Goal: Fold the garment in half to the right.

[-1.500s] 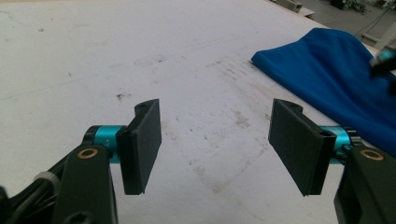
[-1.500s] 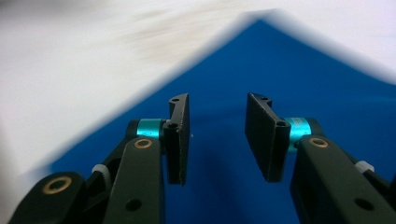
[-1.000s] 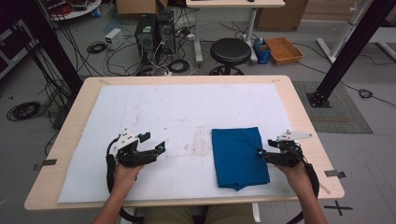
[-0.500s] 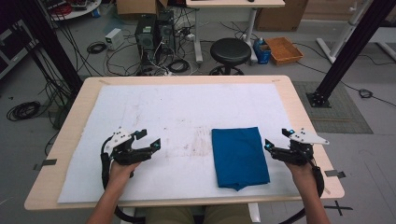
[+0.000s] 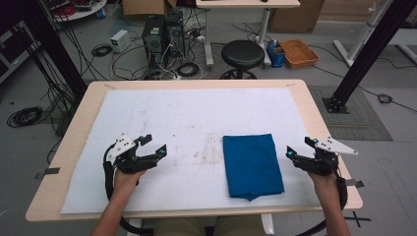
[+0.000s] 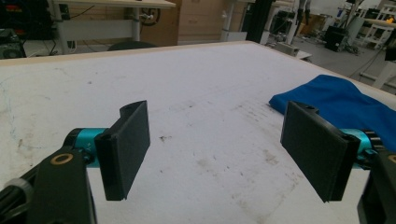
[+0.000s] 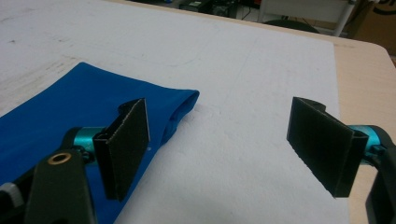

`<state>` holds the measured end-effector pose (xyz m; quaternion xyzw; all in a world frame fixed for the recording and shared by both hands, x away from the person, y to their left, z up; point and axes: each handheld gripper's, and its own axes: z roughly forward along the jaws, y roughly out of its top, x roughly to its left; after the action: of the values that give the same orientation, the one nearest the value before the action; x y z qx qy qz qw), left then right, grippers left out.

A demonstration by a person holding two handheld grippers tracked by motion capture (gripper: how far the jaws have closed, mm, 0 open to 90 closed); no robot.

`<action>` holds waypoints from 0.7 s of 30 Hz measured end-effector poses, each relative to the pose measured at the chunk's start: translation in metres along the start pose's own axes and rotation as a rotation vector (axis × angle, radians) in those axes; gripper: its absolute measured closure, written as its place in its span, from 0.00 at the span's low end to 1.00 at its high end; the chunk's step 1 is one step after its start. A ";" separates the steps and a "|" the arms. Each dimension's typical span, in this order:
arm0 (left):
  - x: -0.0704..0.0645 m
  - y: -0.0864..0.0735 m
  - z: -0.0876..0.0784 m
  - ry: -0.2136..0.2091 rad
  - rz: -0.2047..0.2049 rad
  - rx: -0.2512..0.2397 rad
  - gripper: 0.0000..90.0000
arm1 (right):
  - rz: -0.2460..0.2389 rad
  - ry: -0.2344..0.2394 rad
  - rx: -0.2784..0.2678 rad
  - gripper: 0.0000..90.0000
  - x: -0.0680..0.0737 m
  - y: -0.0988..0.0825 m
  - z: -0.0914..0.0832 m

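On the left of the high view, the left gripper (image 5: 153, 147) hovered over the white mat (image 5: 196, 118), its two jaws spread wide with nothing between them; the left gripper view showed bare, stained mat in the gap. Right of the table's middle lay one folded blue cloth (image 5: 252, 165), flat on the mat, near the front edge and apart from both grippers. At the far right, the right gripper (image 5: 299, 150) sat just beside the cloth's right edge. Its two jaws had just been opening and now stood wide, holding nothing; in the right gripper view one pad stood in front of the cloth (image 7: 70, 112) and the other over bare mat. One wooden table (image 5: 74, 128) carried it all.
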<state>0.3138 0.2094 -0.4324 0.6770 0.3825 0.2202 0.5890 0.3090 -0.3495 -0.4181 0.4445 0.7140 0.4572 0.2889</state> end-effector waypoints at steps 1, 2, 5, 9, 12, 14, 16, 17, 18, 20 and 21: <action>0.000 0.000 0.000 -0.001 0.009 0.002 0.27 | -0.003 0.000 -0.003 0.23 0.000 0.000 0.000; -0.001 -0.001 0.000 -0.005 0.006 -0.002 0.27 | 0.000 -0.002 0.000 0.23 0.000 0.000 -0.001; -0.003 -0.001 -0.001 -0.013 0.019 -0.012 0.27 | -0.003 -0.005 -0.004 0.23 0.002 0.001 -0.002; -0.002 0.000 -0.003 -0.017 0.023 -0.021 0.27 | -0.005 -0.003 -0.004 0.23 0.003 0.001 -0.003; 0.000 0.000 -0.004 -0.013 0.017 -0.026 0.27 | -0.007 -0.002 -0.001 0.23 0.004 -0.001 -0.002; 0.001 0.000 -0.003 -0.013 0.017 -0.026 0.27 | -0.003 0.000 0.003 0.23 0.003 -0.001 -0.002; 0.001 0.000 -0.003 -0.013 0.019 -0.019 0.27 | 0.001 -0.002 0.004 0.23 0.002 -0.002 -0.001; 0.001 -0.001 -0.002 -0.013 0.018 -0.020 0.27 | 0.006 0.000 0.004 0.23 0.002 -0.003 -0.001; 0.001 -0.001 -0.002 -0.013 0.019 -0.020 0.27 | 0.007 -0.001 0.005 0.23 0.001 -0.003 -0.001; 0.001 -0.001 -0.002 -0.013 0.022 -0.018 0.27 | 0.011 -0.006 0.006 0.23 0.000 -0.004 -0.001; 0.001 -0.001 -0.002 -0.012 0.021 -0.019 0.27 | 0.016 -0.006 0.005 0.23 0.000 -0.004 -0.001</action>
<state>0.3122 0.2116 -0.4327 0.6766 0.3700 0.2259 0.5952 0.3065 -0.3505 -0.4209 0.4523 0.7109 0.4563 0.2860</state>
